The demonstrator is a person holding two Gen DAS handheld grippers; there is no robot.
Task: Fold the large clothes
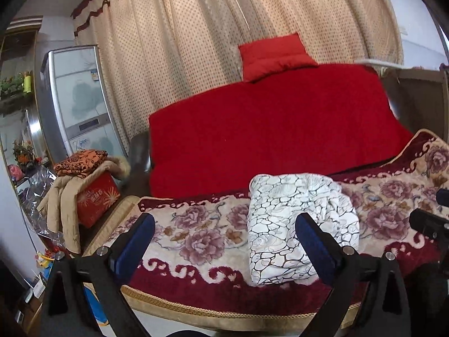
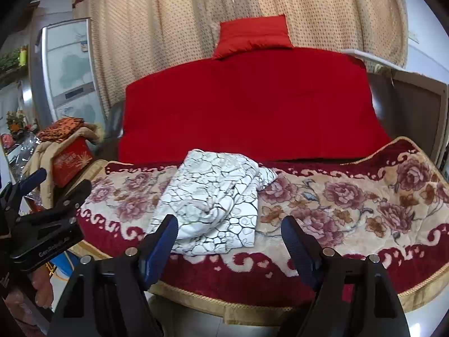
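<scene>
A white garment with a dark crackle print (image 1: 297,224) lies folded in a thick bundle on the floral blanket (image 1: 202,233) over the sofa seat; it also shows in the right wrist view (image 2: 216,202). My left gripper (image 1: 224,230) is open and empty, held just in front of the seat's edge with the bundle by its right finger. My right gripper (image 2: 230,233) is open and empty, its left finger near the bundle's front edge. The left gripper also shows at the left of the right wrist view (image 2: 53,191).
A red cover (image 1: 266,132) drapes the sofa back with a red cushion (image 1: 275,56) on top. A red box (image 1: 95,199) piled with clothes stands left of the sofa. A fridge (image 1: 75,95) and a beige curtain (image 1: 224,28) are behind.
</scene>
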